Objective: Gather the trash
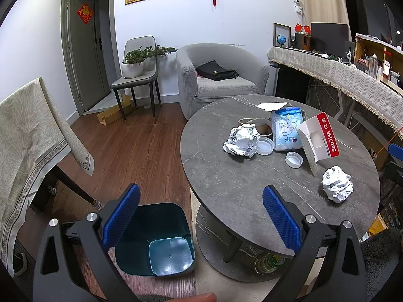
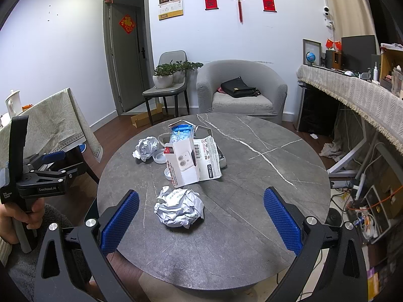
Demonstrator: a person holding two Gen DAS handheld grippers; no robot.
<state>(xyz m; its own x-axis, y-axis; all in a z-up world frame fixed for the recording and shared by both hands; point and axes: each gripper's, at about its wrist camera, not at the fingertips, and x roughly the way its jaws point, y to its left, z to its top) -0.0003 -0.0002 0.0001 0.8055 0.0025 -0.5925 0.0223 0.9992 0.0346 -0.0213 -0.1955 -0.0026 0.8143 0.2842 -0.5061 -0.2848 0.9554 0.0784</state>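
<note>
Trash bin [image 1: 156, 239] beside table [image 1: 252, 188] edge (both hand-held grippers agape).

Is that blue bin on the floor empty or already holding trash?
Empty: the bin's bare bottom shows, with nothing inside.

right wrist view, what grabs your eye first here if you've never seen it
A crumpled paper ball lies nearest on the round grey table, ahead of the open right gripper. Behind it stands a torn white box amid more litter. In the left wrist view, an open teal bin sits on the floor beside the table.
</note>
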